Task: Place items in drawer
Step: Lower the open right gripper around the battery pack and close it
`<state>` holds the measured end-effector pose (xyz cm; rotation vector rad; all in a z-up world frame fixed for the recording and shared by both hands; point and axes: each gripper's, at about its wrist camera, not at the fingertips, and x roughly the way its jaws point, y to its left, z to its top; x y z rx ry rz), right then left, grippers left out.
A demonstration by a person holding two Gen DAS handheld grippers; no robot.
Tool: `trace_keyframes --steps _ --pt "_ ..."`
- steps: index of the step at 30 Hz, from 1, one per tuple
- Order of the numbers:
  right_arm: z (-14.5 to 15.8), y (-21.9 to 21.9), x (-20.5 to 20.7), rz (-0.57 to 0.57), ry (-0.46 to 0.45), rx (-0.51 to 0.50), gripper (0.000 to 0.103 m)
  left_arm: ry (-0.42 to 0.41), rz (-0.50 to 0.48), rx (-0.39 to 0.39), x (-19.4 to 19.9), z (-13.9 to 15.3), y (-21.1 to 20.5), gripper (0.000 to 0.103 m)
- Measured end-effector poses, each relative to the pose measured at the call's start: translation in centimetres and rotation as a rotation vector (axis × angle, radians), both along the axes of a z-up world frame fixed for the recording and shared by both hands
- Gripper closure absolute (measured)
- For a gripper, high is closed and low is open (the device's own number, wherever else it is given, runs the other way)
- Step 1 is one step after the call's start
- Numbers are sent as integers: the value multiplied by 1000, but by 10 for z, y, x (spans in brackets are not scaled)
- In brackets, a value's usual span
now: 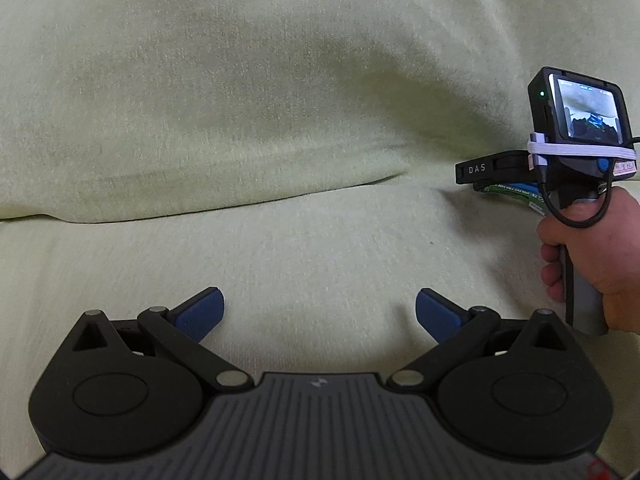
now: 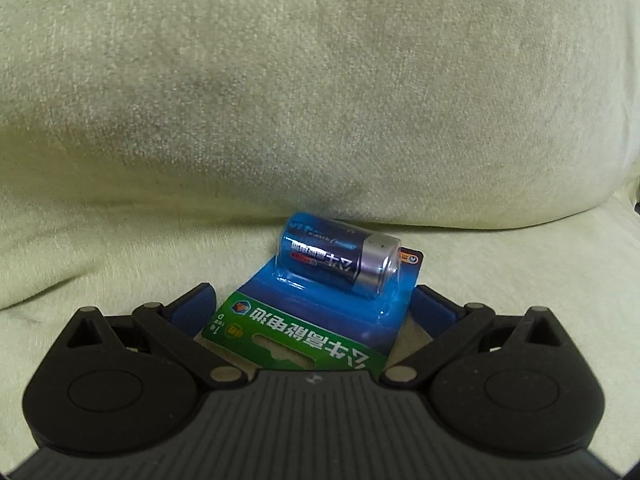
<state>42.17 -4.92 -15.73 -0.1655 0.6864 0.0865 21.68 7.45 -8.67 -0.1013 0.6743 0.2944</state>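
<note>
The battery blister pack (image 2: 320, 304) lay on the pale green sofa seat (image 2: 100, 248), low in the centre of the right wrist view, its cardboard card running back between the spread fingers of the right gripper (image 2: 314, 308). The blue pads (image 2: 430, 308) stood wide on either side; the right one looked close to the card's edge, but whether it touched could not be told, and the jaws were not clamped on it. The blue D-cell under its clear bubble pointed toward the backrest cushion (image 2: 320, 100).

No drawer appeared in either view, so the pack was plainly not in one; judged from this, the carrying and the placing were still owed for this item. Whether other items were already stowed could not be told.

The left gripper (image 1: 320, 316) hung released and empty over bare cushion at the bottom of its frame. At the right edge of that view a hand (image 1: 592, 256) held the other gripper's handle, camera screen lit. Nothing blocked the pack.
</note>
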Motion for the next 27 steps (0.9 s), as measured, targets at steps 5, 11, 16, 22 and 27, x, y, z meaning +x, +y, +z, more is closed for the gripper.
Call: trace_keyframes --steps 5,11,16,22,27 --pt "4 -21 -14 45 4 -4 7 0 3 -14 -1 0 2 1" --pt "8 -64 -38 19 -6 7 7 -8 -9 -25 -3 3 -3 1" --pt "9 -63 -31 92 -4 -4 1 -10 -34 -18 -4 4 -10 1" --pt "7 -67 -7 163 17 4 0 6 -28 -20 -4 0 -7 1" --pt "3 -64 1 182 13 -3 1 8 -26 -26 -2 -1 -5 1"
